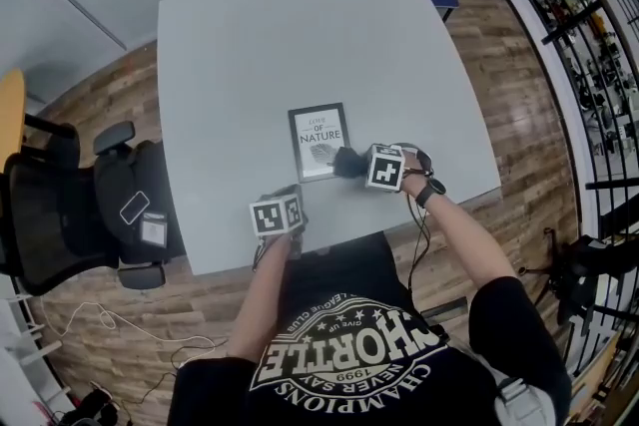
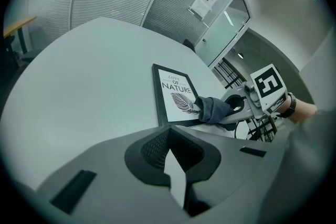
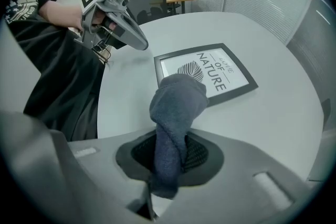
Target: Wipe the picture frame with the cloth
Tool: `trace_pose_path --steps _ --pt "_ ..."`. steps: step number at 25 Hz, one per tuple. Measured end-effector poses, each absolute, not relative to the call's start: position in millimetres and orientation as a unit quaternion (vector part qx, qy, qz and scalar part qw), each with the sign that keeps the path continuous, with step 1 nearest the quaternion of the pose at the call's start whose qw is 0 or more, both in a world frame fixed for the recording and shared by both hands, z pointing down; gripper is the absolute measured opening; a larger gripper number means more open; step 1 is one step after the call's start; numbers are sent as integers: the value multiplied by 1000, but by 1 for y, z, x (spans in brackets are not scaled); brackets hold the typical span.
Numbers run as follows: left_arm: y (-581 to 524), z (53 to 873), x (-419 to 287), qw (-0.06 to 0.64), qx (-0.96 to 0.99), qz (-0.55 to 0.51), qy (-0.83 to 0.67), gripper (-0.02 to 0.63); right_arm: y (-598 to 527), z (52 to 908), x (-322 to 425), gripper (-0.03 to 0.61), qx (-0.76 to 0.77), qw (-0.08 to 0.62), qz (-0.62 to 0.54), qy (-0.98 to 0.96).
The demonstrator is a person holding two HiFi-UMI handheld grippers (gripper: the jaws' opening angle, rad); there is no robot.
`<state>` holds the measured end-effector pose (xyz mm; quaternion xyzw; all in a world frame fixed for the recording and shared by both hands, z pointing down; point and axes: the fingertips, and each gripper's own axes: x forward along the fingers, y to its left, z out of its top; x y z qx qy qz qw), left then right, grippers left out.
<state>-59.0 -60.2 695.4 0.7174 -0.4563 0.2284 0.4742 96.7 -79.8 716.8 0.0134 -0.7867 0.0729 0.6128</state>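
The picture frame [image 1: 319, 141] lies flat toward the near edge of the counter [image 1: 300, 25], its long side running away from you. The cloth [image 1: 346, 162] touches the frame's near right corner, so most of the glass lies ahead and to the left of your right hand-held gripper [image 3: 168, 155], which is clamped on the cloth and is the nearer one. Your left hand-held gripper [image 2: 170, 157] sits off the near left corner, apart from the frame, jaws together on nothing. The counter is grey and smooth; an office chair [image 1: 90, 205] stands to your left on a wood floor [image 1: 499, 45]
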Motion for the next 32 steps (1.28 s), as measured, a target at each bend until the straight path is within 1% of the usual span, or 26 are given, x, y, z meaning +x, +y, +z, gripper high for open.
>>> trace_pose_path --steps 2,4,5,10,12,14,17,20,26,28,32 --pt "-62 693 -57 471 721 227 -455 4 -81 716 101 72 33 605 89 -791" --pt "-68 685 -56 465 728 217 -456 5 -86 708 99 71 75 574 118 -807" --pt "-72 677 -56 457 734 207 -457 5 -91 698 92 72 101 544 133 -822" --pt "-108 604 -57 392 787 137 -456 5 -132 609 59 71 254 342 150 -892" --pt "-122 563 -57 347 809 114 -459 5 -141 571 57 71 307 282 143 -897" --pt "-133 522 -57 292 830 98 -466 5 -144 538 59 71 350 238 129 -897" --pt "-144 467 -59 215 845 70 -484 5 -143 493 64 71 397 188 105 -892" --pt "-143 424 -61 155 850 47 -502 5 -138 450 68 72 439 146 61 -884" --pt "-126 373 -66 41 833 48 -550 5 -122 374 86 71 530 64 -12 -845" --pt "-121 363 -69 27 828 39 -559 5 -116 359 89 71 550 45 -32 -833" --pt "-116 361 -71 32 826 23 -562 4 -109 354 91 71 556 30 -33 -830"
